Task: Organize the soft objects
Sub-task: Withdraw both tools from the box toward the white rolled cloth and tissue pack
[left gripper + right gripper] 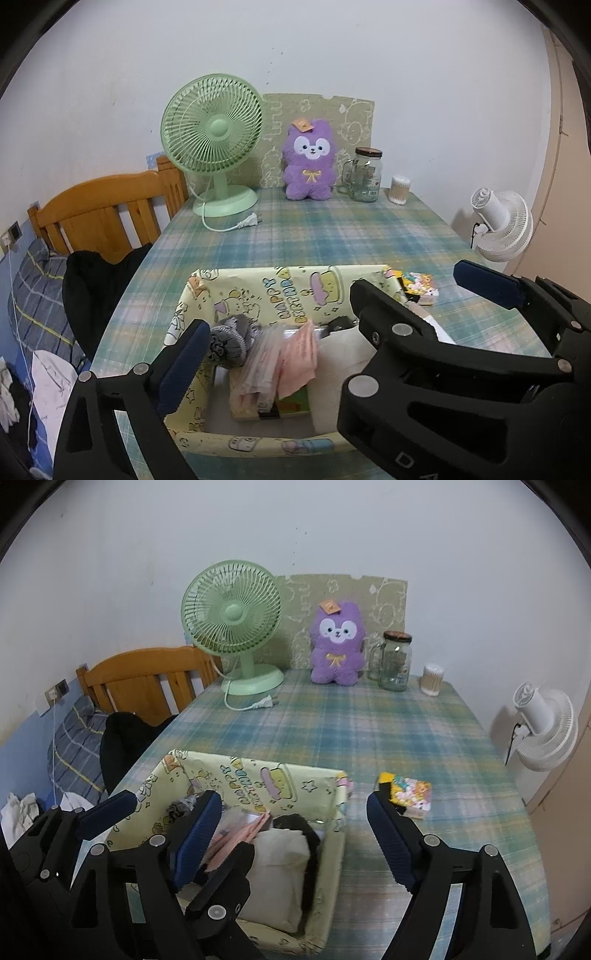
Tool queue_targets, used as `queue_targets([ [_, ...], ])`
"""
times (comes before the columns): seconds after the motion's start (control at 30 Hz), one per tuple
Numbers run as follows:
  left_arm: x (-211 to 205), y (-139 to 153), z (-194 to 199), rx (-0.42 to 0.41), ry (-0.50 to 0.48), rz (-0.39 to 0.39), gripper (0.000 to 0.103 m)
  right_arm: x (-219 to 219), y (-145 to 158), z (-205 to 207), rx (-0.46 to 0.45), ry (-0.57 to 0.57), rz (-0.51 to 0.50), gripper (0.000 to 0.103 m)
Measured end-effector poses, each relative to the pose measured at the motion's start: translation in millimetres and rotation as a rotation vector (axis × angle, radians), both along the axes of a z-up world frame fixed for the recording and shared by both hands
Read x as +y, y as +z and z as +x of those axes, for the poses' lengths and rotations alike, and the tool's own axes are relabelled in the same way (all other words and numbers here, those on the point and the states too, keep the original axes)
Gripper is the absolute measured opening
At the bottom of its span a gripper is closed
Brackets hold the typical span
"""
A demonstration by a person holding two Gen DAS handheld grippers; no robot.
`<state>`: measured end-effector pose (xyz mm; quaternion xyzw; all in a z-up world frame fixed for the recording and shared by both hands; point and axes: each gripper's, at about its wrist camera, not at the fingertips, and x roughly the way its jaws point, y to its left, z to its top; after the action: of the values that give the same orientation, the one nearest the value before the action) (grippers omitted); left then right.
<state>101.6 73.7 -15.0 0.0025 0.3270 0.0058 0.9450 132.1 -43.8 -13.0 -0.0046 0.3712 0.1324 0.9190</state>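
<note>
Both hand-held grippers hang over the near end of the plaid-covered table [332, 229], tilted down at the yellow cartoon-print fabric basket [258, 291], and neither holds anything. The left gripper [275, 312] has its blue pads spread wide over the basket's mouth, and the right gripper [295, 830] stands apart too, one pad over the basket's contents, the other out over the cloth. Inside the basket lie the soft things already gathered: a grey knitted bundle [231, 343] at the left wall, clear-wrapped pink packets [258, 362], a folded pink cloth [297, 358] and a folded white cloth [280, 864], with something black behind it. These all look light and limp; I'd expect them to sag and slide, so a pinch on a folded edge or the thick middle would serve better than a corner. The colourful little packet [410, 794] still lies outside, just beside the basket's right wall, flat on the cloth and probably slippery, so it would want taking by a raised edge. The purple plush toy [338, 646] sits upright at the far end between the green desk fan [236, 627] and a glass jar [395, 661]; it should squash easily and be best gripped round the body. The right wrist view shows the packet whole and both grippers side by side; the left wrist view half hides the packet but shows the grey bundle and pink packets plainly.
</note>
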Motion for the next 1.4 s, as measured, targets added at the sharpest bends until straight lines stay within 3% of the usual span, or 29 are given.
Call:
queue_targets([
  [0.83,-73,25,-13,-0.08,-0.055,0.026,0.101,-77,30,-24,-0.084,-0.084,0.013,0.094],
  [1.4,-124,28,-13,-0.1,-0.103,0.034,0.103,-133,31,-32,-0.111,-0.155,0.024,0.1],
])
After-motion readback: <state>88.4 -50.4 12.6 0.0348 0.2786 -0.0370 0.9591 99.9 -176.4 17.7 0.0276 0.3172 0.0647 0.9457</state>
